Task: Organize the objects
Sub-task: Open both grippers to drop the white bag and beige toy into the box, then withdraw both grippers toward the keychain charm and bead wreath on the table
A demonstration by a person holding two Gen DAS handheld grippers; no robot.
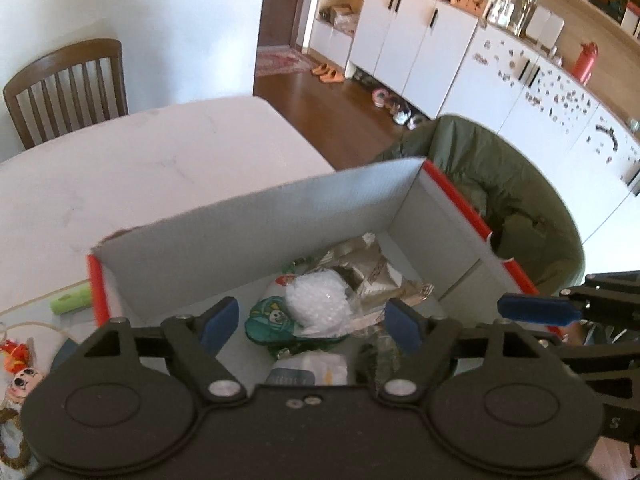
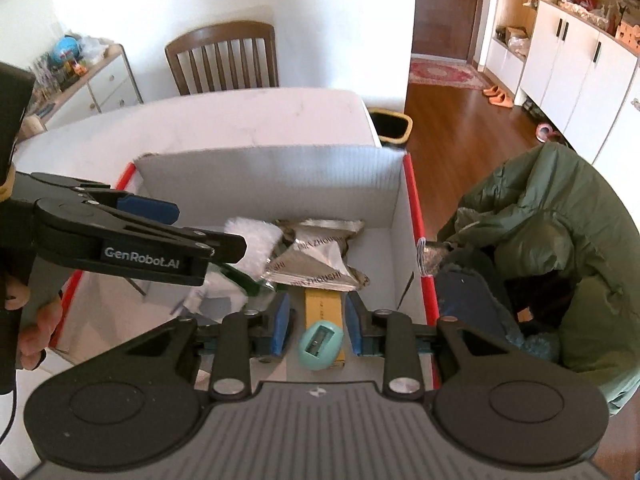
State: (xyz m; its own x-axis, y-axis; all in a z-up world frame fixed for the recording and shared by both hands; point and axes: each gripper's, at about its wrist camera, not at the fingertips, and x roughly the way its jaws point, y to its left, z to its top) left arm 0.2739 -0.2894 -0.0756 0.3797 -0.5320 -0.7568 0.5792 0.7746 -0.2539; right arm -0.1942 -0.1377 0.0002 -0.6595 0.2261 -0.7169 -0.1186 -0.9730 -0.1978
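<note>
Both grippers hover over the box [image 1: 248,216], which sits at the table [image 1: 140,160] corner, a coat [image 2: 560,240] close against its right wall. Left gripper [image 1: 310,322] spread wide, empty, above a white bag [image 1: 318,304]. Right gripper [image 2: 318,322] parted, empty, straddling the teal sharpener [image 2: 321,345] on a yellow pack [image 2: 322,306].

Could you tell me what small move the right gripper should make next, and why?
Probably lift straight up out of the box. The right gripper stands open, the teal sharpener lies loose on the yellow pack between its fingers, apparently released.
</note>
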